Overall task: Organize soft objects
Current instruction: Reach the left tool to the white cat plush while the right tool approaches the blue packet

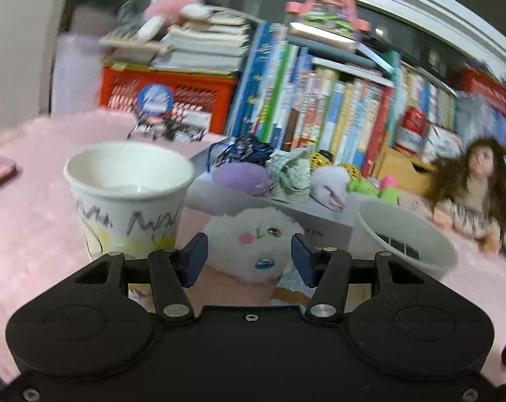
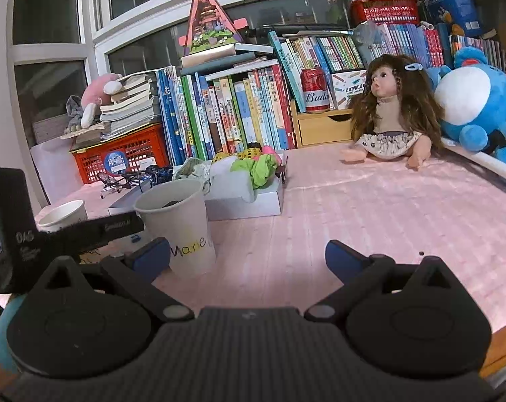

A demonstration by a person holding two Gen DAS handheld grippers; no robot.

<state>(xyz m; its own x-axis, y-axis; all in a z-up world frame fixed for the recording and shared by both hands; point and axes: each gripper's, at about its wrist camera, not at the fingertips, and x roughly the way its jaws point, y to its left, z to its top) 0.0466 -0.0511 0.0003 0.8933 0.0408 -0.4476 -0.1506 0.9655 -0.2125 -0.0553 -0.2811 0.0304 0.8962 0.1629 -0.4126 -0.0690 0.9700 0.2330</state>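
A white fluffy plush toy [image 1: 256,244] with a pink nose lies on the pink cloth in front of a grey box [image 1: 299,214]. My left gripper [image 1: 247,258] is open, its blue pads on either side of the plush, not closed on it. The box holds several soft things: a purple one [image 1: 241,176], a patterned cloth [image 1: 288,171], a pale lilac one [image 1: 331,184], green and pink ones [image 1: 376,187]. The box also shows in the right wrist view [image 2: 246,201] with green cloth [image 2: 256,169]. My right gripper [image 2: 247,259] is open and empty above the pink cloth.
Two paper cups flank the plush: a scribbled one [image 1: 129,194] on the left, a tilted one [image 1: 403,238] on the right. A doll [image 2: 390,114] and a blue plush [image 2: 477,100] sit at the back right. Books [image 2: 239,107], a red crate [image 2: 125,154] and a red can [image 2: 314,88] line the back.
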